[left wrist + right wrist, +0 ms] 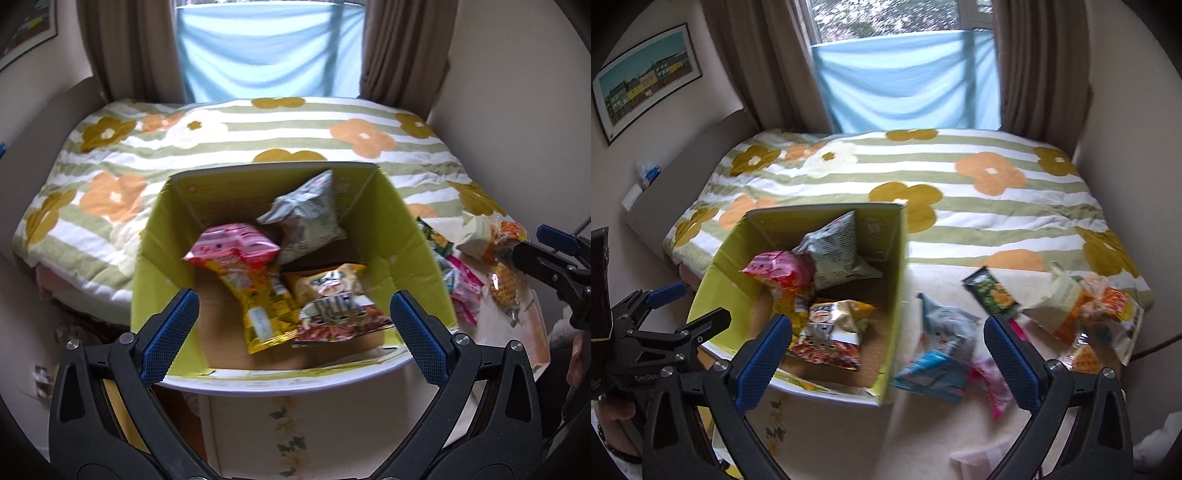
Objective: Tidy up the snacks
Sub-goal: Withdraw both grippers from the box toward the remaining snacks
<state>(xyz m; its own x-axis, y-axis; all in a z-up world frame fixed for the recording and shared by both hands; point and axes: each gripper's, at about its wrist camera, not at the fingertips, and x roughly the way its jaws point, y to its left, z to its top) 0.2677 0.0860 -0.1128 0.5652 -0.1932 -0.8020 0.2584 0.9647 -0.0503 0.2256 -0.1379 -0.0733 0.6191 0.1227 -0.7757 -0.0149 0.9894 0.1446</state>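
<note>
Showing only in right view: loose packets [938,350] beside box [894,258]; both grippers wide, empty.

A bed [960,206] fills the far part of the room, covered by a blanket [258,125] with green and white stripes and large orange and mustard flowers. Behind it a window [886,18] lets in daylight, its lower part covered by a pale blue cloth [905,81], with brown curtains [1034,66] hanging at both sides. The walls are plain and pale, and a framed picture [646,77] of buildings hangs on the left wall.
</note>
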